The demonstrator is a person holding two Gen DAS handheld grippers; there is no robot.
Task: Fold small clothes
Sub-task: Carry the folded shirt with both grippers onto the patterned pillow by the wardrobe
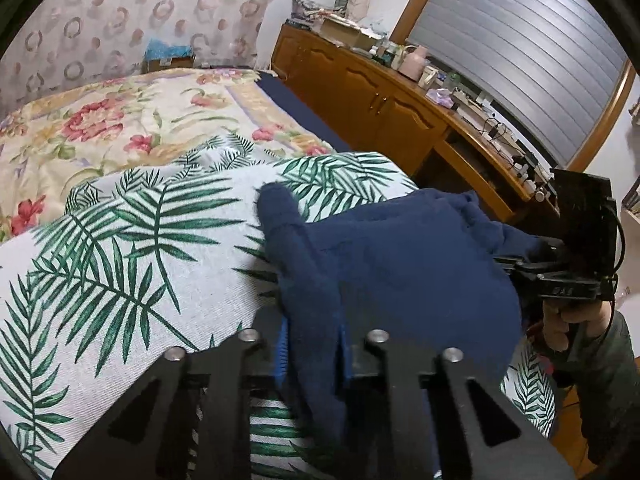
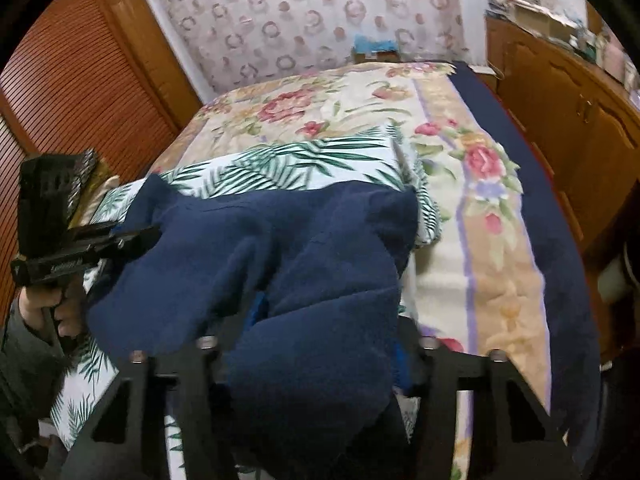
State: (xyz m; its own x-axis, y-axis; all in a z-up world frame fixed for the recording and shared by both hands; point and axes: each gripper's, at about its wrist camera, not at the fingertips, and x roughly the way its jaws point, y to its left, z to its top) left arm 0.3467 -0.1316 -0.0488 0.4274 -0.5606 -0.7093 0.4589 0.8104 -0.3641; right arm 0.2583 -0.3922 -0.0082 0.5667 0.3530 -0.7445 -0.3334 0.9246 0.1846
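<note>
1. The bed (image 2: 472, 184) carried a leaf-print cloth (image 1: 132, 248) at its near end.
2. The navy garment (image 1: 400, 264) hung bunched above that cloth, stretched sideways between both tools, its long axis running left to right.
3. The left gripper (image 1: 312, 344) pinched one end.
4. The right gripper (image 2: 320, 344) pinched the other; neither seemed nearer the middle.

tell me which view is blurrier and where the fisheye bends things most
Right wrist view: softer, with the navy garment and floral bedspread smeared near the fingers. Left wrist view: sharper, leaf-print cloth crisp, but the wooden cabinet curves strongly and black vignette fills the corners.
</note>
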